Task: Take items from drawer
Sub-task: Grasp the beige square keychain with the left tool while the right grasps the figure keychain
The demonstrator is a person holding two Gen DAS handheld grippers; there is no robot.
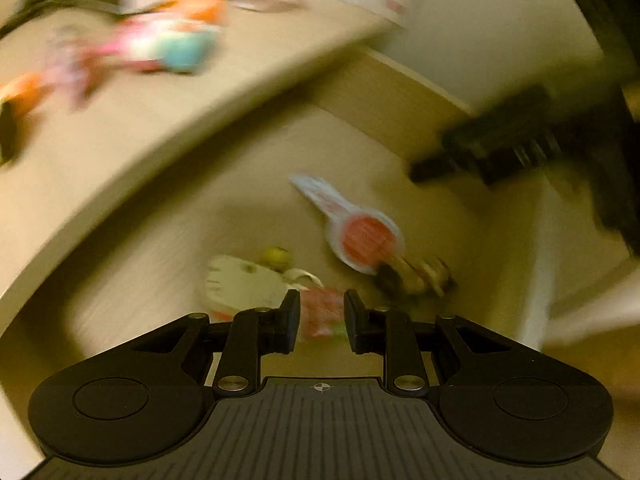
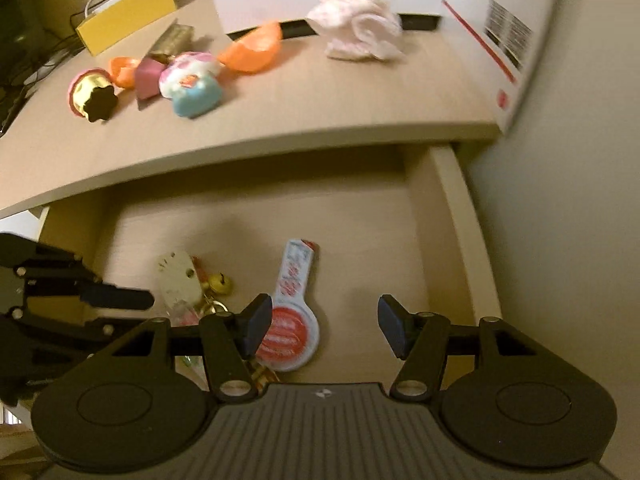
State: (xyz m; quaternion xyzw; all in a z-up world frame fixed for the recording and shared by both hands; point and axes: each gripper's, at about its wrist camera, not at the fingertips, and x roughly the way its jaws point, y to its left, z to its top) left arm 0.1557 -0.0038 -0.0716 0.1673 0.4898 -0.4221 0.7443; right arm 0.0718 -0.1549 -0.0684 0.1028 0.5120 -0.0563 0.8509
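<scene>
The open drawer (image 2: pixel 452 220) holds a paddle-shaped white tag with a red round face (image 2: pixel 292 320), a white charm (image 2: pixel 178 280) with a gold bell (image 2: pixel 220 282), and a small brown thing (image 1: pixel 416 276). My right gripper (image 2: pixel 324 324) hangs open over the drawer, its left pad above the tag's red face and nothing between the pads. My left gripper (image 1: pixel 322 316) stands narrowly open above a pink-green item (image 1: pixel 320 312) on the drawer floor. In the right wrist view the left gripper (image 2: pixel 132 299) reaches in from the left towards the white charm. The left wrist view is blurred.
The desk top (image 2: pixel 280 120) above the drawer carries a blue-white cupcake toy (image 2: pixel 192 84), orange shell halves (image 2: pixel 252 50), a gold-pink toy (image 2: pixel 90 94), a pink cloth (image 2: pixel 360 28), a yellow box (image 2: pixel 128 12) and a white carton (image 2: pixel 480 20). A wall lies to the right.
</scene>
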